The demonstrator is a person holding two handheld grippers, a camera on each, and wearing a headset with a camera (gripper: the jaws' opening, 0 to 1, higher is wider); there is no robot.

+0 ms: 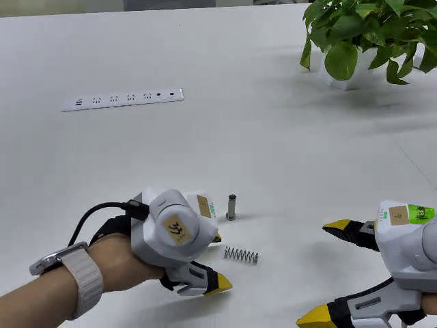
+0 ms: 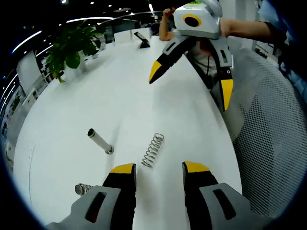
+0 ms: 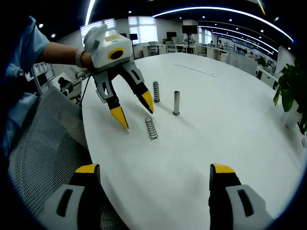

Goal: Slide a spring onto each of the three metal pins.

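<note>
White tabletop (image 1: 287, 157), one spring loose, both grippers empty.
We note a bare pin (image 1: 231, 206) standing upright, which leaves its top free for a spring to drop over. The spring (image 1: 241, 255) lies flat near it on our side, not touching it. Our left gripper (image 1: 220, 261) hovers low over the tabletop with its jaws open and holding nothing. The tips point at the spring's near end, so we judge it is lined up for a pick. Our right gripper (image 1: 322, 271) sits well off to the right, jaws spread wide and empty, angled inward, probably kept back to leave room. Beyond the left gripper a second spring (image 3: 156, 91) stands upright. It is likely already on its pin, though we cannot make out the metal inside it.
</note>
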